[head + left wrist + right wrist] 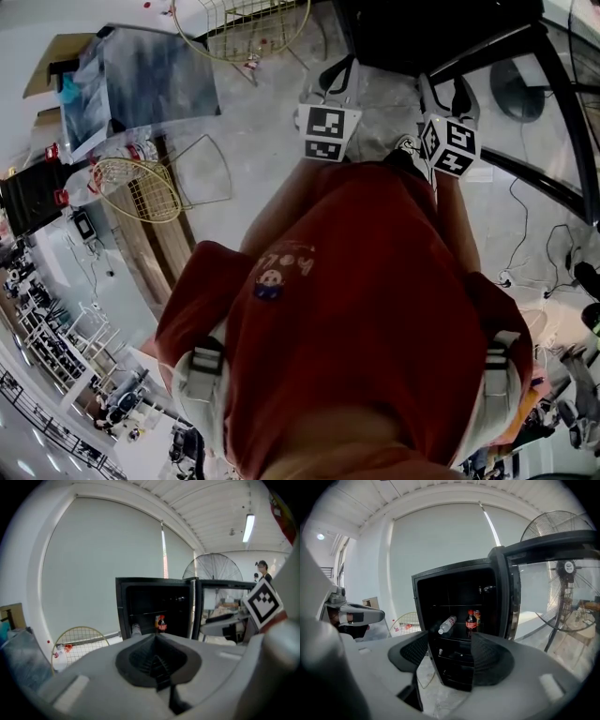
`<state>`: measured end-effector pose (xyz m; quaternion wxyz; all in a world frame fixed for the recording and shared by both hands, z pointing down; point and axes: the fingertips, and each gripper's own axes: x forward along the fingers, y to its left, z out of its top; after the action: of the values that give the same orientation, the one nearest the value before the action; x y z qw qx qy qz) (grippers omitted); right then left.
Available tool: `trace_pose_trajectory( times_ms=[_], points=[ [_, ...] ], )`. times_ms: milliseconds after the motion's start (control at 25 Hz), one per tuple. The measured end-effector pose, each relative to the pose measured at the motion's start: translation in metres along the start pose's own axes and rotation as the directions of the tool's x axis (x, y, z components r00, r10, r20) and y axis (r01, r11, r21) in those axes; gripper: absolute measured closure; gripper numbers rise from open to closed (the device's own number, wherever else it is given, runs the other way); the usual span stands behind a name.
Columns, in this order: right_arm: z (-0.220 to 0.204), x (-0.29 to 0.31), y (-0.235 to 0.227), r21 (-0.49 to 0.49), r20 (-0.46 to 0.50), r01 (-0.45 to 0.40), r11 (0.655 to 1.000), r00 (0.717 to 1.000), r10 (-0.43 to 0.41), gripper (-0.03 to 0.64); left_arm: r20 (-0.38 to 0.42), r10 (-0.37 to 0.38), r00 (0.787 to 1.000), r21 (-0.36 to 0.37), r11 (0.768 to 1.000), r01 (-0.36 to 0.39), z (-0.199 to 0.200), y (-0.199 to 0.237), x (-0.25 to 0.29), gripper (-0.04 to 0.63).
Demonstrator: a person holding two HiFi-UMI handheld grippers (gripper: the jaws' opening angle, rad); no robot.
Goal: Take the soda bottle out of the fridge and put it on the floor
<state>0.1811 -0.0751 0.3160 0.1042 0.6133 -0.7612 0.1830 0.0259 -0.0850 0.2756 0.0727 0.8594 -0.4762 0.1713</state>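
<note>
1. There are two grippers, the left gripper [155, 639] and the right gripper [450, 653]. I also count one fridge [459, 597], one soda bottle [471, 621], one can [477, 617], one clear bottle [446, 624] and one fan [568, 569].
2. The jaws of the left gripper are pressed together with nothing in them. The jaws of the right gripper stand apart, and only air is between them. Both grippers are in front of the fridge, well apart from it.
3. The floor [436, 688] in front of the fridge is pale grey and looks like stone. A wide pale wall stands behind the fridge.
4. The fridge is black, and its glass door [543, 588] is swung open.
5. The soda bottle stands upright on a shelf inside the fridge, toward the door side. The can is just beside it, and the clear bottle lies tilted at the other side of the same shelf.
6. A yellow wire frame [82, 637] is near the fridge, on the side away from the door.
</note>
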Motion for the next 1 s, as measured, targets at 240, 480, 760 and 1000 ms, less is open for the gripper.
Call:
trace_pose_trajectory(
  times_ms=[240,480,760,1000],
  points=[
    [0.001,0.012,0.001,-0.006,-0.004,-0.025,1.0,1.0,0.025,0.347,-0.003,0.014,1.0,-0.004,1.0,-0.014,-0.001,0.0,0.003,0.595],
    [0.007,0.029,-0.003,-0.019,-0.003,-0.04,0.999,0.999,0.04,0.347,-0.001,0.034,0.999,-0.006,0.999,-0.034,0.002,0.003,0.008,0.595],
    [0.01,0.061,-0.004,0.004,-0.011,-0.074,0.997,0.997,0.074,0.347,-0.011,0.046,0.999,-0.023,0.999,-0.046,0.0,0.01,0.021,0.595],
    [0.008,0.092,-0.008,-0.025,-0.024,-0.077,0.997,0.997,0.077,0.347,-0.001,0.071,0.997,-0.035,0.997,-0.071,0.004,0.02,0.034,0.595]
  ],
)
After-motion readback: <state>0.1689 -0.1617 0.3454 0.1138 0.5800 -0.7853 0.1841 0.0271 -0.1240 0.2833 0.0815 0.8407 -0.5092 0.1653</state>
